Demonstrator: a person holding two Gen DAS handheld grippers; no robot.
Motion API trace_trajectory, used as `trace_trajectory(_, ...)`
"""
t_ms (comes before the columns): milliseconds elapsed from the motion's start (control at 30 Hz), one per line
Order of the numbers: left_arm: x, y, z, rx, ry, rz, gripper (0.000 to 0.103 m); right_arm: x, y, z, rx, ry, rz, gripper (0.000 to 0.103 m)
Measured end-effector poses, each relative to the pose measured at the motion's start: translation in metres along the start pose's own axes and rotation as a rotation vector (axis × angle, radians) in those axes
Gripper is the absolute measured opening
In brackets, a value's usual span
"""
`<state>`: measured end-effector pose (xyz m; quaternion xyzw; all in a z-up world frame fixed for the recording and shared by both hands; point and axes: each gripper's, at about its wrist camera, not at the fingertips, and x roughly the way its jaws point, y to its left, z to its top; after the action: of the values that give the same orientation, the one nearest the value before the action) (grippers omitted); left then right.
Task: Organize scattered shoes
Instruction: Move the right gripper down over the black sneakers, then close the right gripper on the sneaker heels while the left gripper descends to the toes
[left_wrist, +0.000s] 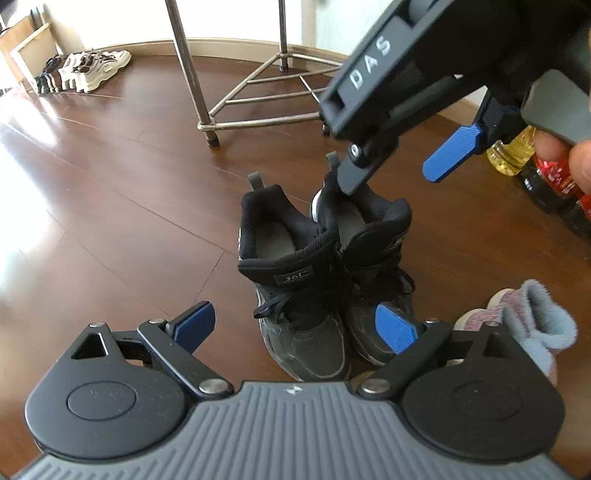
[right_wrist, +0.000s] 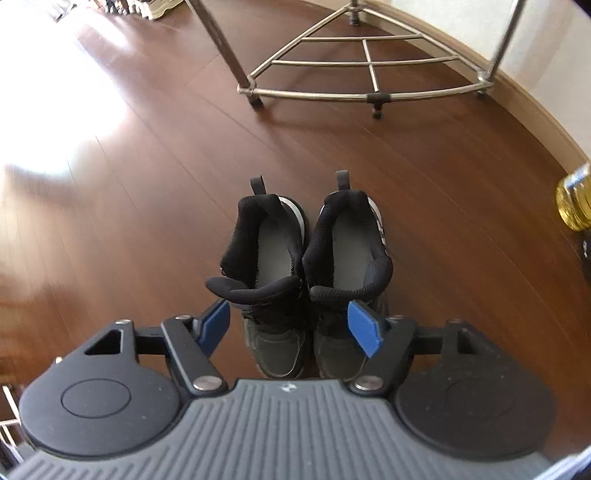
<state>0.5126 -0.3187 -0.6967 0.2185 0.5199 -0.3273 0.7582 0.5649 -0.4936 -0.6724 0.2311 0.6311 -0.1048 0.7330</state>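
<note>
Both the left tool (left_wrist: 297, 326) and right tool (right_wrist: 291, 326) gape wide, empty, above the black sneakers (right_wrist: 306, 273), which look light, with soft padded collars best pinched at the stiffer heel.

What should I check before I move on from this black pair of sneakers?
1. Black sneakers side by side, upright, toes facing the same way: ok.
2. Left hand-held gripper open, holding nothing: ok.
3. Right hand-held gripper open, holding nothing: ok.
4. Right hand-held gripper clear of the right sneaker's heel collar: cannot tell; in the left wrist view one finger sits at or over it.
5. All shoes tidied: not ok; a pink and grey fuzzy shoe lies loose beside the pair.
6. White sneakers lined up near the wall: ok.
</note>
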Motion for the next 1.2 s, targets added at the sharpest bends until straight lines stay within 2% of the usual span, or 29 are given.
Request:
trace_trajectory(33,0.006,0.0,0.0,0.007,-0.006,0.008,0.095,0.006,-0.002,0.001,-0.004,-0.002,0.002,0.048)
trace_trajectory(100,0.016,0.0,-0.002,0.014,-0.011,0.019,0.095,0.019,-0.005,0.002,-0.013,-0.005,0.007,0.037)
trace_trajectory(267,0.036,-0.001,-0.006,0.013,-0.018,0.025,0.095,0.05,-0.015,0.013,-0.02,0.012,0.022,0.037)
trace_trajectory(333,0.04,-0.002,-0.008,0.016,-0.016,0.026,0.095,0.064,-0.02,0.018,0.011,0.031,0.039,0.039)
trace_trajectory(433,0.047,-0.004,-0.012,0.015,-0.01,0.022,0.095,0.082,-0.025,0.024,0.061,0.056,0.063,0.048)
trace_trajectory(633,0.055,-0.004,-0.02,0.014,0.004,0.014,0.095,0.113,-0.027,0.025,0.111,0.101,0.035,0.063)
trace_trajectory(800,0.061,-0.003,-0.024,0.012,0.005,-0.004,0.095,0.128,-0.025,0.014,0.073,0.12,0.002,0.063)
trace_trajectory(933,0.067,-0.007,-0.026,0.026,0.011,-0.013,0.094,0.131,-0.02,0.004,0.015,0.117,-0.008,0.056)
trace_trajectory(1000,0.069,-0.009,-0.028,0.024,0.016,-0.017,0.094,0.132,-0.017,0.004,0.004,0.118,-0.013,0.055)
trace_trajectory(1200,0.073,-0.012,-0.032,0.022,0.027,-0.022,0.094,0.144,-0.01,0.014,-0.02,0.152,-0.066,0.064)
